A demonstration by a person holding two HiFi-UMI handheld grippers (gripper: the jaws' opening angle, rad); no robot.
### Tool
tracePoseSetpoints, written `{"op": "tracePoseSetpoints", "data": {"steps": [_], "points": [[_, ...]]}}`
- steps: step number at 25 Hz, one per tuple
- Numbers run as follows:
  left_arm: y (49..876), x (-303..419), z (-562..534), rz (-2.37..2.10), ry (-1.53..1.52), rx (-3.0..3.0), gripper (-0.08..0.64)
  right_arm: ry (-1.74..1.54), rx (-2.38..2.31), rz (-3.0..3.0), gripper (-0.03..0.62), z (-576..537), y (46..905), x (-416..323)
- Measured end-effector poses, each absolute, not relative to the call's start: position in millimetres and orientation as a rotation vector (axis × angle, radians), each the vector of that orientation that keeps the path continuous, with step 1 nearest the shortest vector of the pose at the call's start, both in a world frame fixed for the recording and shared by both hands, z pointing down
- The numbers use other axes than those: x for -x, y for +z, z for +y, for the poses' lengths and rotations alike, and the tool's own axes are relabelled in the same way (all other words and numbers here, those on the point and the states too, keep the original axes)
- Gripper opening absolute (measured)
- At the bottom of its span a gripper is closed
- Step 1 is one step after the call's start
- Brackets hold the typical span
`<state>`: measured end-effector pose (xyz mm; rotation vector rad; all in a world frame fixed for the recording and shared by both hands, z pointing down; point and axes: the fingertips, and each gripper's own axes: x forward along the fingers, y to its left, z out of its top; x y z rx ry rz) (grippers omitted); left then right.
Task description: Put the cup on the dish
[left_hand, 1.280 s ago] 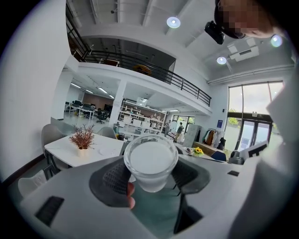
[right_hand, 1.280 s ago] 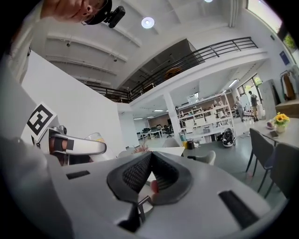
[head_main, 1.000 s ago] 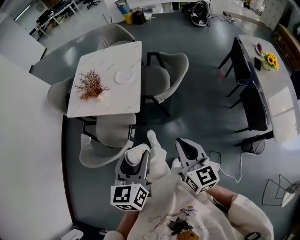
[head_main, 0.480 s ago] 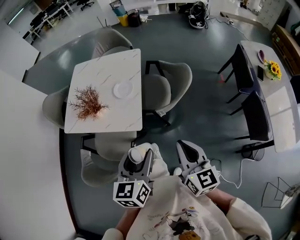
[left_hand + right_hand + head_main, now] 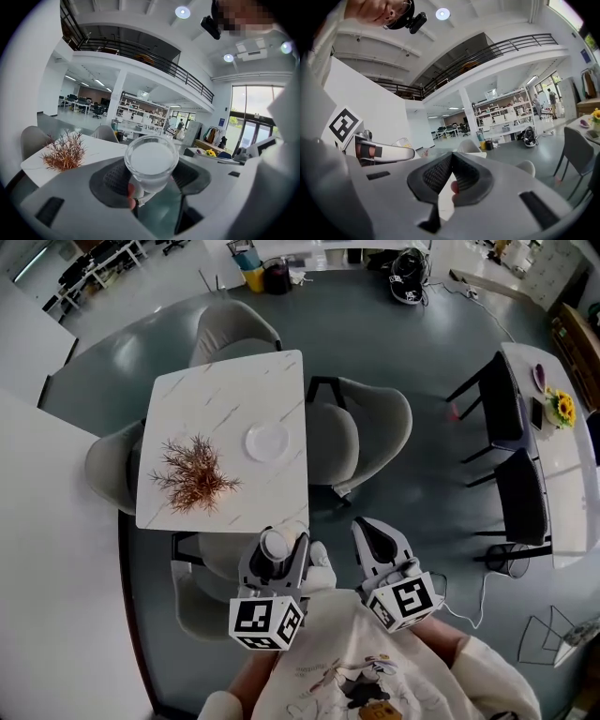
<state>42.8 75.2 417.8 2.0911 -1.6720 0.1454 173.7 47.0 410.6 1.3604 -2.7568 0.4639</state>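
- The cup's (image 5: 151,161) lower body sinks behind the left gripper (image 5: 150,177), so only its wide round end and a short tapering stretch show; whether that end is mouth or base is hard to tell.
- A small pinkish shape sits in the gap behind each gripper's pads (too blurred to name).
- The left jaws are clamped on the cup's sides. Its round end faces back at the camera, with its long axis roughly along the jaws.
- The right gripper's (image 5: 451,161) jaws meet at the tips with nothing between them.
- The dish (image 5: 267,441) lies bare on the white marbled table (image 5: 202,399), beside a dried plant (image 5: 195,476), well apart from the cup.
- Grey chairs (image 5: 370,427) ring the table on a grey-green floor (image 5: 403,362); a railed mezzanine runs overhead.
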Motion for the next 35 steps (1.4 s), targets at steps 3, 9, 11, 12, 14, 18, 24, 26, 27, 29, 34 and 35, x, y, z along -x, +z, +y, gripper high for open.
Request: {"op": "tracePoseSetpoints", "data": {"steps": [3, 9, 11, 12, 14, 18, 24, 26, 27, 29, 34, 35], "points": [[423, -22, 63, -1.667, 0.13, -2.076, 0.27, 0.45, -1.332, -2.751, 0.002, 29, 411, -148], [438, 16, 40, -1.66, 0.119, -2.049, 0.27, 0.435, -1.315, -2.74, 0.002, 2, 416, -105], [441, 26, 33, -1.663, 0.116, -2.044, 0.27, 0.418, -1.301, -2.736, 0.002, -2, 416, -98], [442, 30, 30, -1.665, 0.117, -2.042, 0.27, 0.406, -1.291, -2.732, 0.002, -3, 417, -95], [446, 37, 23, -1.666, 0.121, -2.034, 0.27, 0.402, -1.279, -2.718, 0.002, -5, 422, -90], [448, 43, 11, -1.658, 0.105, -2.025, 0.27, 0.421, -1.284, -2.692, 0.002, -13, 425, -87], [458, 45, -14, -1.656, 0.109, -2.042, 0.27, 0.436, -1.309, -2.677, 0.002, -34, 431, -88], [464, 47, -26, -1.659, 0.132, -2.043, 0.27, 0.429, -1.315, -2.675, 0.002, -44, 433, -88], [467, 48, -31, -1.662, 0.14, -2.037, 0.27, 0.421, -1.316, -2.673, 0.002, -49, 433, -89], [470, 48, -40, -1.668, 0.135, -2.021, 0.27, 0.401, -1.317, -2.674, 0.002, -60, 429, -91], [477, 54, -71, -1.691, 0.148, -2.023, 0.27, 0.444, -1.323, -2.652, 0.002, -87, 436, -90], [478, 56, -77, -1.702, 0.147, -2.028, 0.27, 0.445, -1.315, -2.645, 0.002, -91, 439, -89]]}}
